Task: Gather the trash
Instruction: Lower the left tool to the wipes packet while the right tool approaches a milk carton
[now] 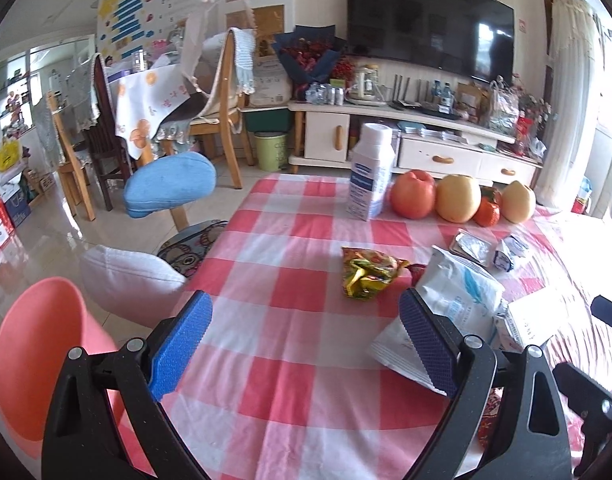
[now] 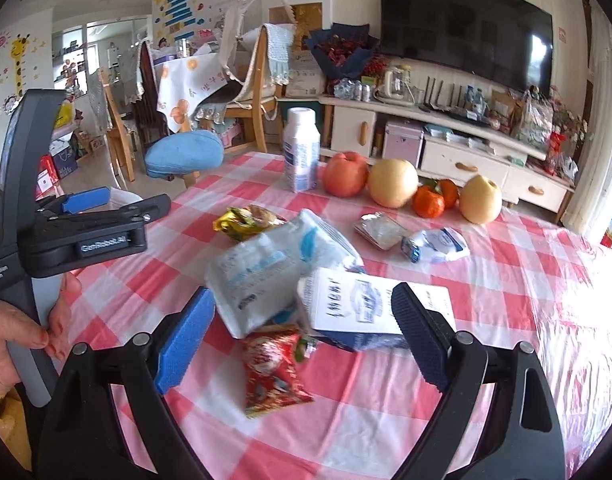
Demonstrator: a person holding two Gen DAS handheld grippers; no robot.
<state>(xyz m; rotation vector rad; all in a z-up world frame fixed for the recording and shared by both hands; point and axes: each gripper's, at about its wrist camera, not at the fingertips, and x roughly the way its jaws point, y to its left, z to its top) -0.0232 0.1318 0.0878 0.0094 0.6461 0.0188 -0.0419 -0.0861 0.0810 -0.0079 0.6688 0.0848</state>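
Trash lies on the pink checked table (image 2: 485,280): a yellow-green snack wrapper (image 1: 367,274) (image 2: 246,222), a white-blue plastic bag (image 1: 457,300) (image 2: 274,272), a flattened white carton (image 2: 369,308), a red foil wrapper (image 2: 274,372), a silver packet (image 2: 379,230) and a small blue-white wrapper (image 2: 435,245). My left gripper (image 1: 306,344) is open and empty over the table, its right pad beside the plastic bag. My right gripper (image 2: 302,340) is open and empty, with the red wrapper and carton between its fingers. The left gripper also shows in the right wrist view (image 2: 106,204).
A white milk bottle (image 1: 371,172) stands at the far edge beside an apple (image 1: 413,194), pears (image 1: 458,198) and tangerines (image 2: 429,200). A pink bin (image 1: 42,356) sits left of the table, by a white cushion (image 1: 130,280). Chairs, a TV stand and a green bin (image 1: 270,150) lie beyond.
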